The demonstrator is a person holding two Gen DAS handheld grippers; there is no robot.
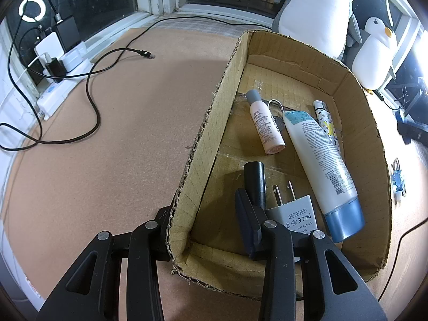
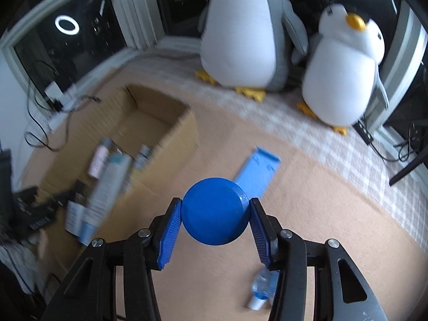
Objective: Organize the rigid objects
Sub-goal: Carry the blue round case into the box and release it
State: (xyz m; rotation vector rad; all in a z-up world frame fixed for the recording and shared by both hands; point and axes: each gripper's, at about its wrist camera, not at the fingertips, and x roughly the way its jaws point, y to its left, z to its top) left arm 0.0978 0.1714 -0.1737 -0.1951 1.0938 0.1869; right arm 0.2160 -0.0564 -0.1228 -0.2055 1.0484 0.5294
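An open cardboard box [image 1: 214, 123] lies on the tan floor mat. My left gripper [image 1: 203, 208] is shut on the box's left wall, one finger outside and one inside. Inside lie a pink-white bottle with a grey cap [image 1: 264, 125], a large white tube with a blue cap [image 1: 321, 165], a patterned small tube [image 1: 327, 123], a white charger plug [image 1: 297, 214] and a black cylinder [image 1: 255, 184]. In the blurred right wrist view, my right gripper [image 2: 215, 206] is shut on a blue round object [image 2: 214, 219], above the mat to the right of the box [image 2: 171, 144].
A black cable [image 1: 91, 101] and a white power strip [image 1: 61, 80] lie left of the box. Two plush penguins [image 2: 240, 26] [image 2: 345, 67] stand at the back. A flat blue tray [image 2: 256, 171] and a small clear bottle [image 2: 260, 291] lie on the mat.
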